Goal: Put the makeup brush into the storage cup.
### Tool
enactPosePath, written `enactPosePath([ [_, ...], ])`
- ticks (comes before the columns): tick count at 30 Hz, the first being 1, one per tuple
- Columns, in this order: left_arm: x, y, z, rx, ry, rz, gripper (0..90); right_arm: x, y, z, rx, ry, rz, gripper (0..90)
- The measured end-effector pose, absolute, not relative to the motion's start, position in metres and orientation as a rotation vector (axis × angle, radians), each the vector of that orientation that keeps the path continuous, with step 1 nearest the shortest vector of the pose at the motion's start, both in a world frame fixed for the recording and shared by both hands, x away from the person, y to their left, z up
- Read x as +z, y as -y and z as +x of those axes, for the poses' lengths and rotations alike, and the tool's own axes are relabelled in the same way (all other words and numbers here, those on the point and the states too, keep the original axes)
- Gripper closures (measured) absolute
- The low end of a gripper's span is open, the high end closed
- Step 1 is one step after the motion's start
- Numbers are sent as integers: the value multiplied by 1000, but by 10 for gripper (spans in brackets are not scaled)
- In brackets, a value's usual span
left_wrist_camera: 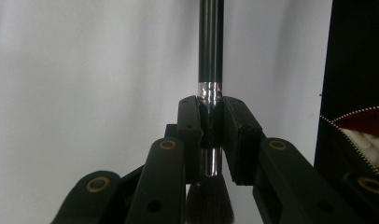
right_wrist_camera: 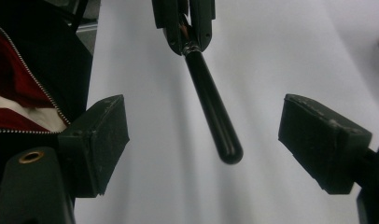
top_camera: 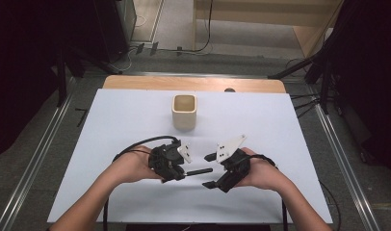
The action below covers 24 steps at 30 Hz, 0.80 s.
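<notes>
Two grippers meet low over the white desk (top_camera: 136,115) in the high view, and between them lies a black makeup brush (top_camera: 197,171), held level. The left gripper (top_camera: 180,176) has it by the bristle end, so the handle points across at the right gripper (top_camera: 209,171), whose fingers are spread on either side of the handle's tip. A cream square cup (top_camera: 184,111) stands farther up the desk, well apart from both hands (likely where the brush belongs, though that is a guess).

Seen from the left gripper view, the fingers (left_wrist_camera: 190,135) are clenched on the brush's silver ferrule (left_wrist_camera: 210,91), dark bristles (left_wrist_camera: 208,200) below and the handle (left_wrist_camera: 211,42) running away from the camera. Gripping at the ferrule leaves the whole handle free for the other hand.

From the right gripper view, the fingers (right_wrist_camera: 101,140) are released and wide apart, and the rounded handle end (right_wrist_camera: 227,151) hangs between them, touching neither. This looks like a hand-over about to be taken.
</notes>
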<state>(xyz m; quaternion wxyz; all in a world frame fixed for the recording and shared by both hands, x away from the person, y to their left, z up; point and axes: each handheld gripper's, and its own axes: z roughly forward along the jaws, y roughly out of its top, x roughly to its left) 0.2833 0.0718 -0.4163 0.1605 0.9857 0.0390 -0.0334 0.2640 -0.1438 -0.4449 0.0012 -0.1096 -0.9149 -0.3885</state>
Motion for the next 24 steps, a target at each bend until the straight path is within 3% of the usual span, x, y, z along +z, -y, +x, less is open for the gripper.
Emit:
enactPosePath([
  [12,-420,-68,279,-107,-73,2857,782,-452,128,267,-1136,2908,-293,239],
  [24,-421,-68,278,-96,-70,2863,782,-456,118,267,-1094,2938,-267,473],
])
